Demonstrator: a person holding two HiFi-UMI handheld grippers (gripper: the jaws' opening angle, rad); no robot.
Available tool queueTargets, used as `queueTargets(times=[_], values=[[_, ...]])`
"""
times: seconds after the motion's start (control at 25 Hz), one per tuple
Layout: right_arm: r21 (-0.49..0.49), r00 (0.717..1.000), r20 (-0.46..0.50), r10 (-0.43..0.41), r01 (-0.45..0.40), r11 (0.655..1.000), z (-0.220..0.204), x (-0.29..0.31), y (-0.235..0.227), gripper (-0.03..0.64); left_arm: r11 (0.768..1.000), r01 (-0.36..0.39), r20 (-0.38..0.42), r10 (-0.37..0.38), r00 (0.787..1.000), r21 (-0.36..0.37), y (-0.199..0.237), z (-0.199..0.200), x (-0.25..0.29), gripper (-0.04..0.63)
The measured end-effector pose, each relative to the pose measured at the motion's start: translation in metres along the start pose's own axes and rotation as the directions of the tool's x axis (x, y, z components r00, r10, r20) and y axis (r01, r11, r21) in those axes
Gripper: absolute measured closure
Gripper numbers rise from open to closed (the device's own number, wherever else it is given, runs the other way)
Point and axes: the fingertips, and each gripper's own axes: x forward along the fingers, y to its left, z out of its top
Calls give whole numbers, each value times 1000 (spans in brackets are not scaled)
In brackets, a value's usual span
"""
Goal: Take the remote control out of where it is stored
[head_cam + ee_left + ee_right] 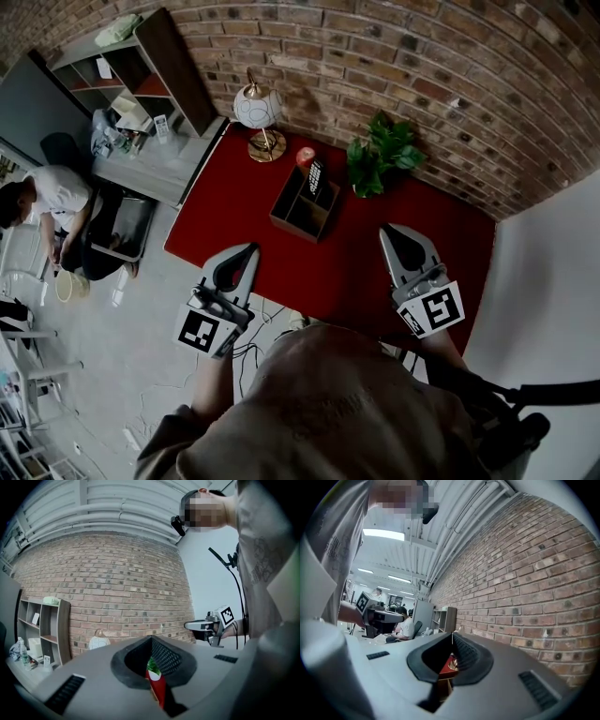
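We are holding left claw (248, 248) and right claw (387, 230) closed, empty; the remote control (316, 175) is standing in a wooden box (292, 221) ahead, between them.

Red table (366, 267) — black remote (316, 175), brown box (298, 214).

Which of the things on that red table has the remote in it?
The dark wooden box, between the lamp and the plant. The black remote sticks up from its end nearer the wall.
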Motion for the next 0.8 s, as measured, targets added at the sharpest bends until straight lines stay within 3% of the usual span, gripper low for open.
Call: queueTargets(times=[0.2,0.4,0.8], values=[[-15,998,-42,39,-40,999,-11,21,-7,603,1000,-16,-2,16,1000,-6,2,-2,-6,597],[108,993,-65,94,-87,990,-28,49,-13,602,1000,-15,-19,14,1000,-12,1,-6,-8,597],[88,974,-198,111,-95,992,-96,112,-26,600,999,-21,-35,20,999,-30,2,-6,-11,597]])
